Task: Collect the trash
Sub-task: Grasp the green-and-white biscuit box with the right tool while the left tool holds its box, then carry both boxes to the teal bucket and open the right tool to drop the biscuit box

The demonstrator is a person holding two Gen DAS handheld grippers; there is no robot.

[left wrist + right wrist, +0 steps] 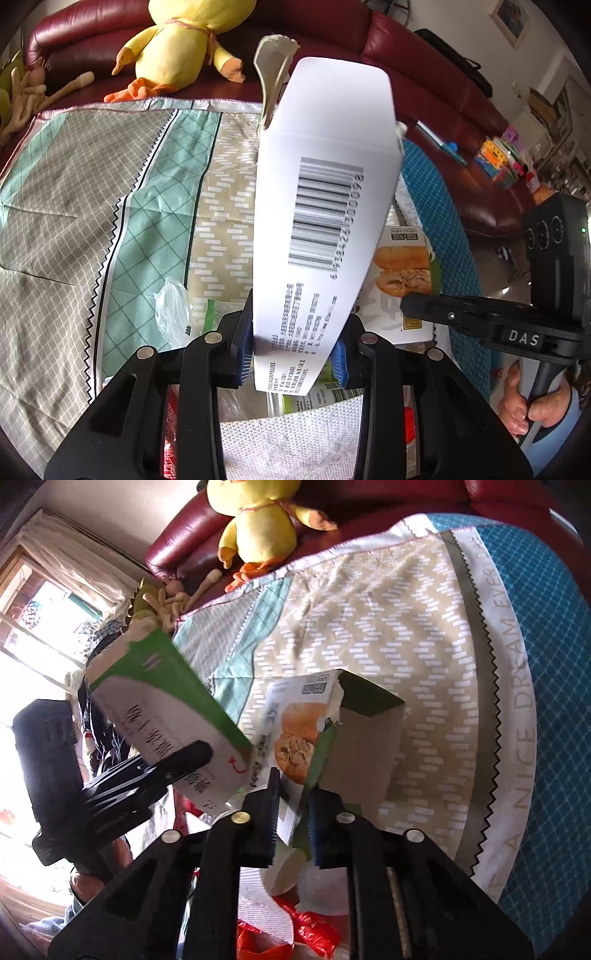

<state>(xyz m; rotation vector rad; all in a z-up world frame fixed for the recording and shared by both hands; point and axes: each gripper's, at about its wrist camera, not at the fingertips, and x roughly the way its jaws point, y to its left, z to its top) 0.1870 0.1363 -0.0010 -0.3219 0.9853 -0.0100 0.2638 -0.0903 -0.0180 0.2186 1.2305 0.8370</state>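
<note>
Both hand-held grippers hold boxes. My left hand-held gripper point(295, 354) squeezes the white barcode box point(321, 206), lifted above the patterned cloth point(110, 184). My right hand-held gripper point(291, 823) pinches the bun box point(295, 738) by its edge. Below sit red wrappers point(314, 934) and a paper towel point(291, 443), maybe the trash pile. I should keep both grips tight, move slowly over that pile, then let go. A thin edge can slip.

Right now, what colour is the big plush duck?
Yellow plush duck with orange feet, clearest in the left wrist view.
</note>
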